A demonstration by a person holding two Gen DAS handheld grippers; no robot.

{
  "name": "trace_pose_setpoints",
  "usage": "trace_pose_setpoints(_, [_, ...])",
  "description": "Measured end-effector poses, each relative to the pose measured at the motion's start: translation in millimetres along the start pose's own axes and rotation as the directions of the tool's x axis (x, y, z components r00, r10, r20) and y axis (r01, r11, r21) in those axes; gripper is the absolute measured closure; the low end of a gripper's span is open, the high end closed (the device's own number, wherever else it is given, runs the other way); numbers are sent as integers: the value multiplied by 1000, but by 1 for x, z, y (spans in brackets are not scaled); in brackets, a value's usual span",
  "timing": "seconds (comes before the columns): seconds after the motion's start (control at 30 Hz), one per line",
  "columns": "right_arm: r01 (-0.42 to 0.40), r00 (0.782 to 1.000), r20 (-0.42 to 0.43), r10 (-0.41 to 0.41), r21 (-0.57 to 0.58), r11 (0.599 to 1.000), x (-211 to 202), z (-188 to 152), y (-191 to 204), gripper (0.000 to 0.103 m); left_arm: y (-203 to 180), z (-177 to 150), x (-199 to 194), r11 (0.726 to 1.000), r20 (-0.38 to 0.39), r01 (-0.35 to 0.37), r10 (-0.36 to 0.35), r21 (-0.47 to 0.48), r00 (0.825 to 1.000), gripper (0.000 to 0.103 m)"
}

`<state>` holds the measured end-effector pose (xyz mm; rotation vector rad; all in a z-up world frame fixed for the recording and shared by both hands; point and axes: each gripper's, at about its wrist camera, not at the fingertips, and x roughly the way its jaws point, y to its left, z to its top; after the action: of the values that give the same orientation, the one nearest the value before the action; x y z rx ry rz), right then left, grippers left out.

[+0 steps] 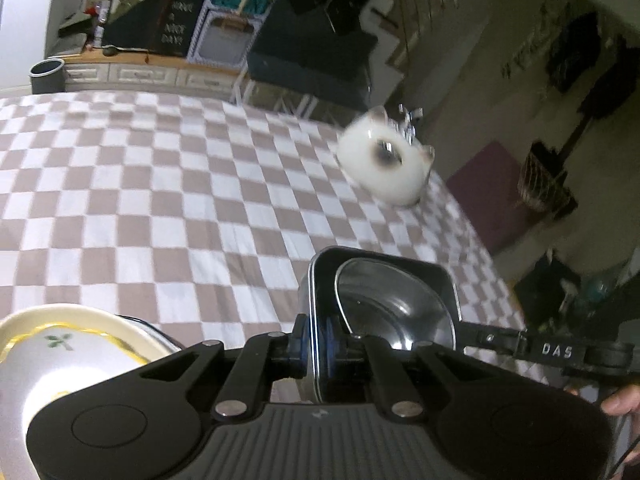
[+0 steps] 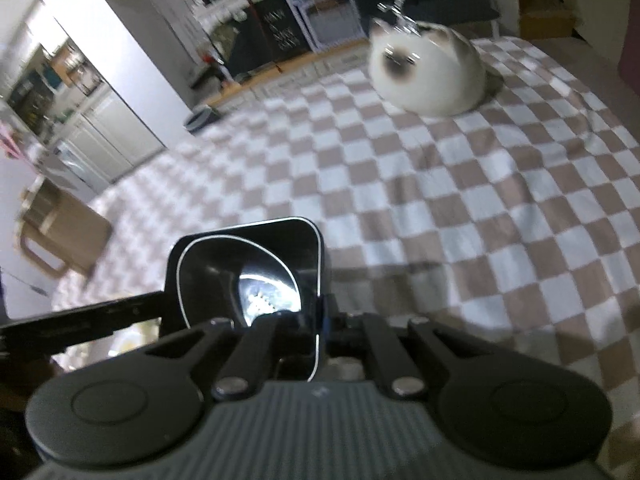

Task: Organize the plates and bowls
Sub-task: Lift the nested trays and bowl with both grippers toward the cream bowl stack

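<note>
Two tools grip one black square dish, each from its own side. The left tool pinches the dish's near wall between its blue-padded fingers; the right tool is pressed on the opposite edge. Inside the dish sits a shiny steel bowl, its bottom glaring with reflected light in the right wrist view. The dish is held up above the checkered cloth covering the surface.

Only the left wrist view shows a cream plate with a yellow scalloped rim and a green leaf motif, at the lower left beside the tool, and a hand at the right edge. Only the right wrist view shows a wooden chair at the left side of the surface.

Both views show a blurred white cat-face bowl lying tipped on the far part of the cloth, something metallic behind it. Beyond stand a grey bin, cabinets and a dark chalkboard sign.
</note>
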<state>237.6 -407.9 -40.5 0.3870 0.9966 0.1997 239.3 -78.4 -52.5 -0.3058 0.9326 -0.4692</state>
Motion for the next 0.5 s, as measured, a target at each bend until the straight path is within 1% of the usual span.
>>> trace_pose_setpoints(0.13, [-70, 997, 32, 70, -11, 997, -7, -2, 16, 98, 14, 1, -35, 999, 66, 15, -13, -35, 998, 94])
trace_pose_setpoints(0.3, [-145, 988, 56, 147, -37, 989, -11, -5, 38, 98, 29, -2, -77, 998, 141, 22, -13, -59, 990, 94])
trace_pose_setpoints(0.4, [-179, 981, 66, 183, -61, 982, -11, -6, 53, 98, 39, -8, -103, 998, 194, 26, -13, -62, 981, 94])
trace_pose_setpoints(0.5, [-221, 971, 76, 227, -79, 972, -12, -8, 66, 97, 52, -13, -124, 995, 233, 41, -20, -86, 972, 94])
